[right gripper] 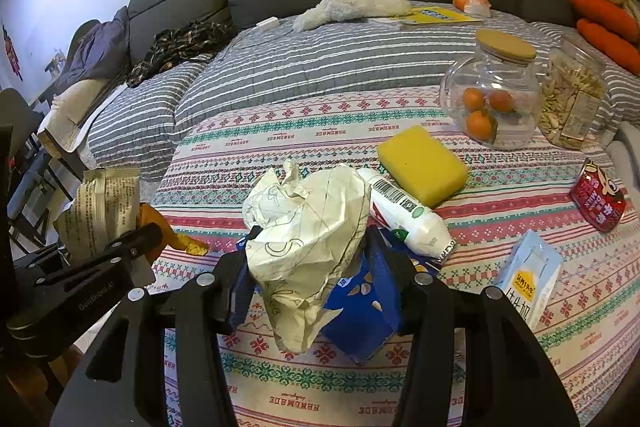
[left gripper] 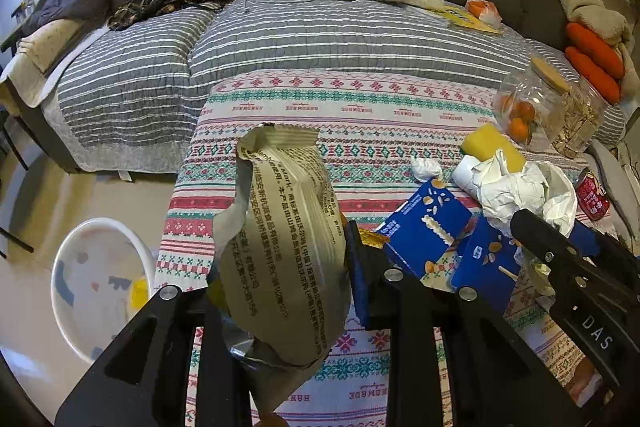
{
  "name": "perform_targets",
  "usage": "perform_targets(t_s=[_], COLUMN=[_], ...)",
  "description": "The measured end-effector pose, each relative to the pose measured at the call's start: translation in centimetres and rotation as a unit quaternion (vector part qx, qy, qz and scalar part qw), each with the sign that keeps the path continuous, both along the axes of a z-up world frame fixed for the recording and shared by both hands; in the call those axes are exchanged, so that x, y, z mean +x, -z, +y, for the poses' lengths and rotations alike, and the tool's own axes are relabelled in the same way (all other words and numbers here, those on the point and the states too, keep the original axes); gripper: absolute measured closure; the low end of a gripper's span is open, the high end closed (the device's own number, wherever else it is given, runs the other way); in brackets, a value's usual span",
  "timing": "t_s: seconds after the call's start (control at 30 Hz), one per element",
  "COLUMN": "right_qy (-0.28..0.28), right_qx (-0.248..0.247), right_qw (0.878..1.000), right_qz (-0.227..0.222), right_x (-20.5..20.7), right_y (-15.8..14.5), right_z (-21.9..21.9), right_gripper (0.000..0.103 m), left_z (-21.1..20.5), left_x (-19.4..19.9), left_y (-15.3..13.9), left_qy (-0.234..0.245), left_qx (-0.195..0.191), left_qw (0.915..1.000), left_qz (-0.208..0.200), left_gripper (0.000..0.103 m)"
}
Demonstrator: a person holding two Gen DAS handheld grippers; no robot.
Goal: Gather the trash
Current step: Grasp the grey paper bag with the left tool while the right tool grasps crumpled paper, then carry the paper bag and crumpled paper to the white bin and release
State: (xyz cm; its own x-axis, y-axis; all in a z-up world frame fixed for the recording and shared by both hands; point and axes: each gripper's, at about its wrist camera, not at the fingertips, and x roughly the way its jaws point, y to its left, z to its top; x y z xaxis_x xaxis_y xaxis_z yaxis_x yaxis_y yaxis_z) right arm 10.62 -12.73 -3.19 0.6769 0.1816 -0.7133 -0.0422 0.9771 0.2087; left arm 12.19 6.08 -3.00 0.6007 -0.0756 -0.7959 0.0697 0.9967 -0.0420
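In the left wrist view, the left tool [left gripper: 280, 291] is clenching an empty beige snack wrapper [left gripper: 280, 227], which is standing up between its fingers above the near left part of the desk [left gripper: 280, 99], a surface covered by a patterned cloth. Past the desk's left edge a white bin [left gripper: 72, 267] is waiting on the floor with something yellow already lying inside it, so some collecting appears to be done. Toward the desk's right side the right tool [left gripper: 560, 259] is reaching in over blue cartons [left gripper: 432, 223], with crumpled white paper [left gripper: 516, 187] at its tip, and a small white wad [left gripper: 426, 169] is lying loose farther in. In the right wrist view, the right tool [right gripper: 312, 267] is grasping the crumpled paper [right gripper: 308, 223], which is bulging between the two fingers above a blue carton [right gripper: 360, 307] near the desk's front edge. Still lying on the desk are a white tube-shaped packet [right gripper: 404, 215] just beside a yellow sponge [right gripper: 422, 165], a red can [right gripper: 598, 203] at the right edge, and a pale blue milk carton [right gripper: 528, 279] near the front right corner. The glass jar of oranges [right gripper: 490, 95] at the far right is probably not trash. Judging from this, both tools are loaded and need emptying into the bin, and several pieces are still left to gather.
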Motion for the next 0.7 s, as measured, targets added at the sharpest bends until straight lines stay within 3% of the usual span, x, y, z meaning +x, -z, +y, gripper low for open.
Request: perform_targets(t_s=[0.7], right_qy=[-0.006], right_qx=[0.001], right_qw=[1.000], right_qz=[-0.002], right_x=[-0.20], right_y=[-0.08], right_z=[0.39], right_gripper=[0.052], left_z=[0.39], left_x=[0.15], left_y=[0.12], left_qy=[-0.010], left_qx=[0.006], left_qw=[0.9999], left_qz=[0.002], left_gripper=[0.077])
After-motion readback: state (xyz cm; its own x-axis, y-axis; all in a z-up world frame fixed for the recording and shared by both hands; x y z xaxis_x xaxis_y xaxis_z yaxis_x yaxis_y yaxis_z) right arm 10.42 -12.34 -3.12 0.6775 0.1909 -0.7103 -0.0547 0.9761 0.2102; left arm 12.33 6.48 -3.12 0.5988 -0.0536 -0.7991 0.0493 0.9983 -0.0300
